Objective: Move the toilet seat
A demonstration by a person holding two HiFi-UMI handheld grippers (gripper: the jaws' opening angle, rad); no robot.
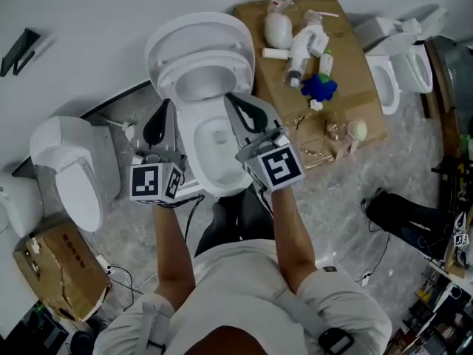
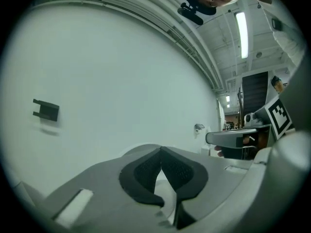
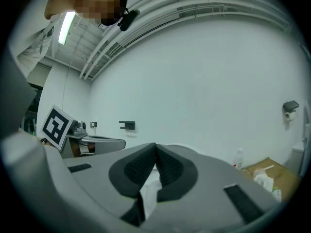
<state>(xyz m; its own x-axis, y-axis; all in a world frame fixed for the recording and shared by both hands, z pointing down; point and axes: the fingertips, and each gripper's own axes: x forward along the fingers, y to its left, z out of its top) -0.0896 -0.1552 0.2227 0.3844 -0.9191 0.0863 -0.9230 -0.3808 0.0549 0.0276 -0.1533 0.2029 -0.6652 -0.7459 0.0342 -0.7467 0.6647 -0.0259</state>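
A white toilet (image 1: 214, 146) stands in the middle of the head view, its seat and lid (image 1: 198, 46) tipped up against the wall. My left gripper (image 1: 167, 106) hovers over the bowl's left rim, pointing at the wall. Its pads meet at the tips (image 2: 160, 150) with nothing between them. My right gripper (image 1: 230, 97) is held over the bowl's right side, level with the left one. Its jaws are shut too (image 3: 155, 145), and empty. Neither gripper touches the seat. In both gripper views a white curve of the raised lid (image 2: 141, 148) shows behind the jaws.
A second toilet (image 1: 74, 170) stands at the left, and more toilets (image 1: 399, 61) at the far right. A flattened cardboard sheet (image 1: 355, 80) holds bottles and a blue object (image 1: 319, 87). A cardboard box (image 1: 63, 266) and cables lie lower left. A black bracket (image 2: 46, 110) hangs on the wall.
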